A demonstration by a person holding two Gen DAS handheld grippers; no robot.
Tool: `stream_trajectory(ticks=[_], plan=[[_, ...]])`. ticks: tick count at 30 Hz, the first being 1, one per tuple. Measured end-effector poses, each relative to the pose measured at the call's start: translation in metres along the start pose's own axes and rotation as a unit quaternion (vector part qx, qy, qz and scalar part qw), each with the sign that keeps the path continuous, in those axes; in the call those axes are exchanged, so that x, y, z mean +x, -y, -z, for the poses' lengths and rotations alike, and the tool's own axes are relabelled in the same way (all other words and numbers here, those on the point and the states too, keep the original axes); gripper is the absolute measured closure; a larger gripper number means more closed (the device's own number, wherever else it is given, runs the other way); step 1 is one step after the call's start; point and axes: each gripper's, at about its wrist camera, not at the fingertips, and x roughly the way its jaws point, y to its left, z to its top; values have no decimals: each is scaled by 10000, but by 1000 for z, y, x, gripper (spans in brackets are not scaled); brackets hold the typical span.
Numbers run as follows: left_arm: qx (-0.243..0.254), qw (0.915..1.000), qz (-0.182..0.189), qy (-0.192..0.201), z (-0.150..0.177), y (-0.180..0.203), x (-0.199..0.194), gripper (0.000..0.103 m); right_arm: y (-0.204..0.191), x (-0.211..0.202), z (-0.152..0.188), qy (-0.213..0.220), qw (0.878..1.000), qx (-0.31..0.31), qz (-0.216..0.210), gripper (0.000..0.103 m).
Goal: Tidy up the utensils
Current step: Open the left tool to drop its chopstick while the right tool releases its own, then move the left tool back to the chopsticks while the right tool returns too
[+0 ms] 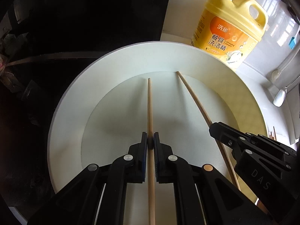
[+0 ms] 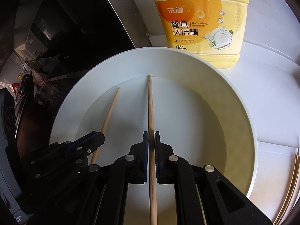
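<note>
A wide white plate (image 1: 112, 71) lies under both grippers. My left gripper (image 1: 150, 140) is shut on a wooden chopstick (image 1: 149, 103) that points forward over the plate. My right gripper (image 2: 151, 140) is shut on a second wooden chopstick (image 2: 150, 101), its tip near the plate's inner rim. In the left wrist view the right gripper (image 1: 215, 129) shows at right with its chopstick (image 1: 193, 95). In the right wrist view the left gripper (image 2: 97, 138) shows at left with its chopstick (image 2: 110, 108) over the plate (image 2: 243, 101).
A yellow dishwashing detergent jug (image 1: 228, 28) stands just behind the plate on the white counter; it also shows in the right wrist view (image 2: 200, 22). Several more chopsticks (image 2: 292, 183) lie on the counter at right. A dark stove area (image 1: 75, 28) lies to the left.
</note>
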Motion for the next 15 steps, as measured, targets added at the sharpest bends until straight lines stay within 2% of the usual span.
stream_trajectory(ticks=[3, 4, 5, 7, 10, 15], plan=[[51, 10000, -68, 23, 1, 1, -1, 90, 2, 0, 0, -3, 10000, -23, 42, 95], [77, 9999, -105, 47, 1, 1, -2, 78, 2, 0, 0, -6, 10000, -25, 40, 88], [73, 9999, -137, 62, 2, 1, -4, 58, 3, -1, 0, 19, 10000, -26, 68, 80], [-13, 9999, -122, 111, 3, -2, -8, 49, 4, -4, -1, 97, 9999, -23, 137, 79], [-92, 9999, -95, 86, 4, -6, -12, 48, 7, -9, 0, 128, 9998, -14, 169, 79], [-21, 9996, -223, 161, 8, -4, -22, 44, 14, -18, 7, 184, 9996, 5, 231, 71]])
